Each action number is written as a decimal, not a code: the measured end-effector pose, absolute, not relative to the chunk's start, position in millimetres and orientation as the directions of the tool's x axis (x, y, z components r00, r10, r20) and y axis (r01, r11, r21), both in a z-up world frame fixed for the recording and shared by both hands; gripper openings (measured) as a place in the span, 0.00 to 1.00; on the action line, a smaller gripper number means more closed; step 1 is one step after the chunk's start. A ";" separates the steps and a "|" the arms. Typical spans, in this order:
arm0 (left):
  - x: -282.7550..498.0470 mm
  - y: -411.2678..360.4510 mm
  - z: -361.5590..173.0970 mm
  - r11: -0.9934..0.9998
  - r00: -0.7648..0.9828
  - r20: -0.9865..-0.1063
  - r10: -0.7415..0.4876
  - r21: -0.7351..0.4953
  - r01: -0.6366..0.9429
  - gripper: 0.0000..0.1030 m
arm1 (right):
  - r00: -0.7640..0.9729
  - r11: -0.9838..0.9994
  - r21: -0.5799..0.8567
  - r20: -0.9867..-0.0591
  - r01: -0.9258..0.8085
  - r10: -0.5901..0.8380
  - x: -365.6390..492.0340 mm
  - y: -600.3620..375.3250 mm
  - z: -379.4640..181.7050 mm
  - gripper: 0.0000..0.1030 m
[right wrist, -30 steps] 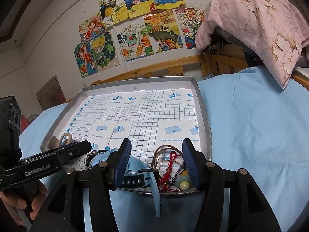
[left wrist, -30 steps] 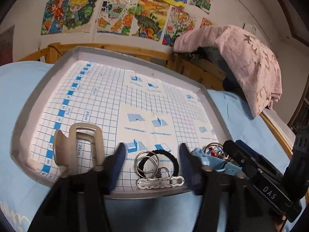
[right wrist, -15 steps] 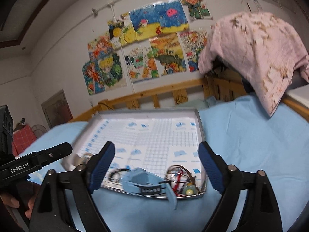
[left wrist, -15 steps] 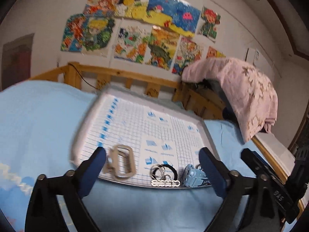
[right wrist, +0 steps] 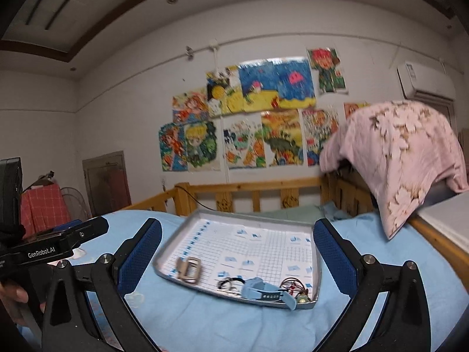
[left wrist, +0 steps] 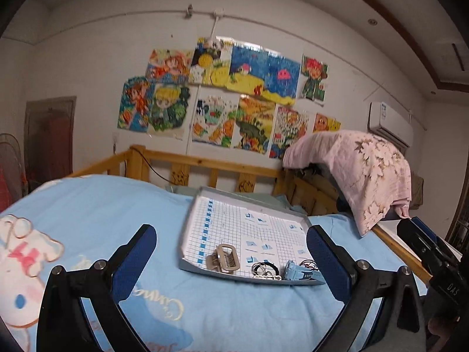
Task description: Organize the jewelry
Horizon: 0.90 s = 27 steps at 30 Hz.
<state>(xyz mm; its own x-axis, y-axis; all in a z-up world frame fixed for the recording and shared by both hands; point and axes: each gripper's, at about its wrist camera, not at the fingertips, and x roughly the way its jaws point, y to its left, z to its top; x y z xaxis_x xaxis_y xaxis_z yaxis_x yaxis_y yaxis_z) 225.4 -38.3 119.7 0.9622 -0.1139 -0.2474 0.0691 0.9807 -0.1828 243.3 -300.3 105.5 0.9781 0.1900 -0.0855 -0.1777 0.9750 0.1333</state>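
Observation:
A grey tray [left wrist: 185, 234] lined with grid paper lies on the blue bed. Along its near edge sit a beige metal buckle [left wrist: 224, 258], key rings with a black hair tie [left wrist: 263, 268] and a light blue watch [left wrist: 299, 272]. The right wrist view shows the same tray [right wrist: 255, 215], buckle [right wrist: 189, 268], watch [right wrist: 263, 292] and a red bead bracelet [right wrist: 293, 286]. My left gripper [left wrist: 230, 230] and right gripper [right wrist: 237, 224] hover well back from the tray. Both have their jaws opening wide with nothing between them.
A wooden bed rail [left wrist: 205, 164] runs behind the tray. A pink blanket [left wrist: 366, 170] hangs over it at the right. The sheet carries a cartoon print [left wrist: 26, 264] at the near left. A hand [right wrist: 14, 302] holds the left gripper's body [right wrist: 52, 249].
Both grippers have drawn back and risen from the tray's near edge, so the tray now looks small and far. Their jaws have spread from partly open to wide.

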 end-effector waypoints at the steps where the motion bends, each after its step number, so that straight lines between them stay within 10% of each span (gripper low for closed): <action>1: 218.2 -36.5 120.7 0.981 0.964 -0.241 -0.112 -0.180 0.069 1.00 | 0.978 0.974 0.132 -0.076 -0.183 0.194 233.4 -298.0 108.5 0.99; 27: 94.3 2.9 66.0 0.994 0.978 -0.198 -0.062 -0.105 0.041 1.00 | 0.981 0.984 0.080 -0.097 -0.161 0.169 104.5 -252.7 69.4 0.99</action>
